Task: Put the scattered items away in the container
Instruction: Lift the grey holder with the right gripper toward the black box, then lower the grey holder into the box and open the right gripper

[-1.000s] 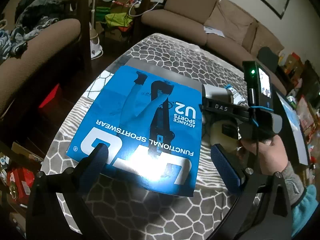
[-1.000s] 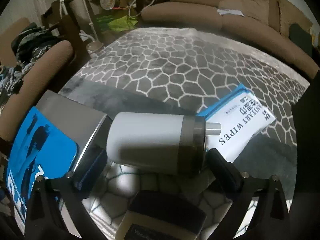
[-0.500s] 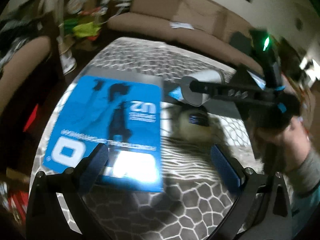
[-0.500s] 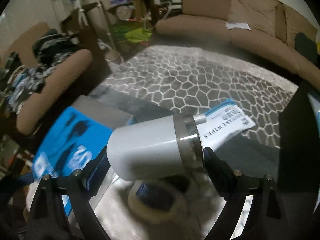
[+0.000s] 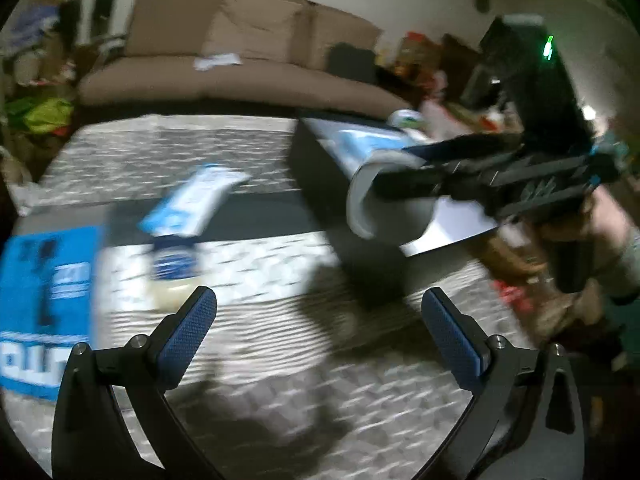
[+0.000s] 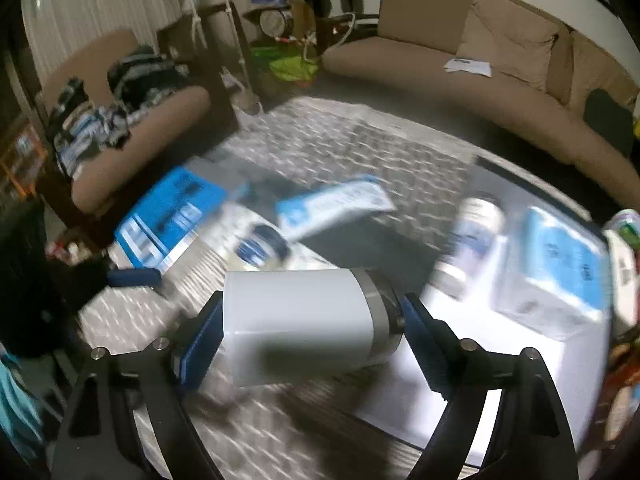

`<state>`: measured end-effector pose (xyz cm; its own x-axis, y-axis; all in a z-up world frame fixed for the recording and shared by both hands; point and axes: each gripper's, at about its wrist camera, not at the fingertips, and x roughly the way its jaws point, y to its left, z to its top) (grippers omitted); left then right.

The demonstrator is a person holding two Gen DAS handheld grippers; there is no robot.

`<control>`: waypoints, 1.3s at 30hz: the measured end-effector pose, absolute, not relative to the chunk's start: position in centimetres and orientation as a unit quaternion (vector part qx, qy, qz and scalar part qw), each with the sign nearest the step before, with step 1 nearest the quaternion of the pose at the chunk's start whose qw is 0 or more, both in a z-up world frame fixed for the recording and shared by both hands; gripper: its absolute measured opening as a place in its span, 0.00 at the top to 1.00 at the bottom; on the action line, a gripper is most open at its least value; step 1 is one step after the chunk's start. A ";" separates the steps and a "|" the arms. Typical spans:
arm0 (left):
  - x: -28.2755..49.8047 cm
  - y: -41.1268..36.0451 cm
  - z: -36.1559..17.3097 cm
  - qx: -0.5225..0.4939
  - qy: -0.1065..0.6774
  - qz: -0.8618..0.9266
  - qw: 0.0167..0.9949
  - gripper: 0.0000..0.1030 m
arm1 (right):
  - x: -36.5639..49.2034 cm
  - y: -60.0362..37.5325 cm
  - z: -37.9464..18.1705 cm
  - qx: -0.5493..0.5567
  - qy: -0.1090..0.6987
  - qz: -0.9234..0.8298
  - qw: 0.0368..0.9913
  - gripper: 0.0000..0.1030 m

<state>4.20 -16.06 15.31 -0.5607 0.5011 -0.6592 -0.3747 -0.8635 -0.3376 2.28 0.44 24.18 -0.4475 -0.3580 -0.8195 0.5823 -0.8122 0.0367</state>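
- The right gripper [image 6: 312, 328] has a white tumbler [image 6: 296, 324] lying sideways between its blue pads; the jaws are closing, pressed on its base and its grey lid end, low in the middle of the right wrist view.
- In the left wrist view the same tumbler [image 5: 384, 204] shows at right of centre, carried off the bench above the container's near edge, with a hand [image 5: 600, 232] behind it at the right edge.
- The left gripper [image 5: 316, 332] sits at the bottom of its own view, jaws wide apart with nothing between them.
- The container [image 6: 520, 368], a dark-walled bin with a pale floor, fills the lower right of the right wrist view; a bottle [image 6: 472, 240] and a blue box [image 6: 560, 264] lie inside.
- On the patterned bench [image 6: 320, 144], left of centre, lie a wipes packet [image 6: 336, 204], a jar [image 6: 260, 248] just below it, and a blue carton [image 6: 172, 208] further left.
- A brown sofa [image 6: 460, 52] runs across the upper right. Much of both views is blurred.
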 end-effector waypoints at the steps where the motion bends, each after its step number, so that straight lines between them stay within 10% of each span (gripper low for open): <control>1: 3.6 -15.1 15.7 -0.400 -0.093 0.873 0.263 0.00 | 2.2 1.6 24.0 0.448 0.144 -0.839 0.272 0.16; 28: -12.6 2.8 12.2 -0.539 -0.219 0.715 0.389 0.02 | -0.3 14.1 23.6 0.359 0.171 -0.863 0.312 0.17; 33: -13.2 3.2 13.2 -0.520 -0.217 0.724 0.397 0.30 | -0.5 13.9 24.4 0.340 0.196 -0.865 0.314 0.17; 39: -13.4 4.3 13.2 -0.530 -0.145 0.754 0.359 0.29 | -1.4 12.5 22.4 0.350 0.234 -0.847 0.324 0.17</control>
<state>-13.42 4.31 13.22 -0.1798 0.6959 -0.6952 -0.3886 -0.6995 -0.5998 -1.40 12.50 22.37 -0.5452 -0.3865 -0.7439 0.7130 -0.6805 -0.1690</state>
